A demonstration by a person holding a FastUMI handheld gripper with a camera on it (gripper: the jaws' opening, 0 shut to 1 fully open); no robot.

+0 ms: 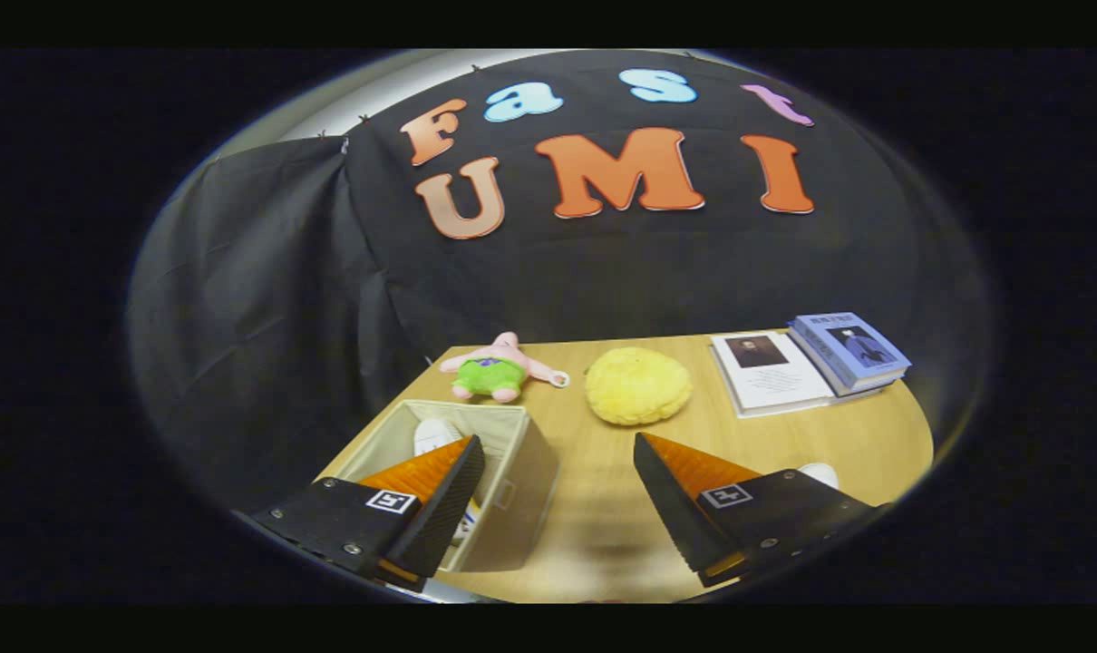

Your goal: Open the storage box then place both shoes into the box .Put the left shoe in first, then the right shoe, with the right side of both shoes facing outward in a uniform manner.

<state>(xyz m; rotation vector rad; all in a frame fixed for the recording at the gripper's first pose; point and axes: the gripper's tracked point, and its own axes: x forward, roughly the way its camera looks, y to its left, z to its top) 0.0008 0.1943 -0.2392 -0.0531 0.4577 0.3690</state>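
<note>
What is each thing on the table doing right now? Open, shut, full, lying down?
Storage box: open, no lid on top.
White shoe: already inside the storage box.
Claw: open, fingers wide apart, nothing between them.
Pink plush toy: lying flat beyond the box.
Yellow round cushion: resting on the table.
White booklet: closed, lying flat.
Blue book: closed, lying partly on the booklet.

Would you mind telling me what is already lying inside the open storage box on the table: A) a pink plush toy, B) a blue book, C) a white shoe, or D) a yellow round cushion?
C: a white shoe lies inside the open storage box, partly behind one finger of the open gripper; the cushion, book and plush toy all sit on the table beyond the fingers.
</note>
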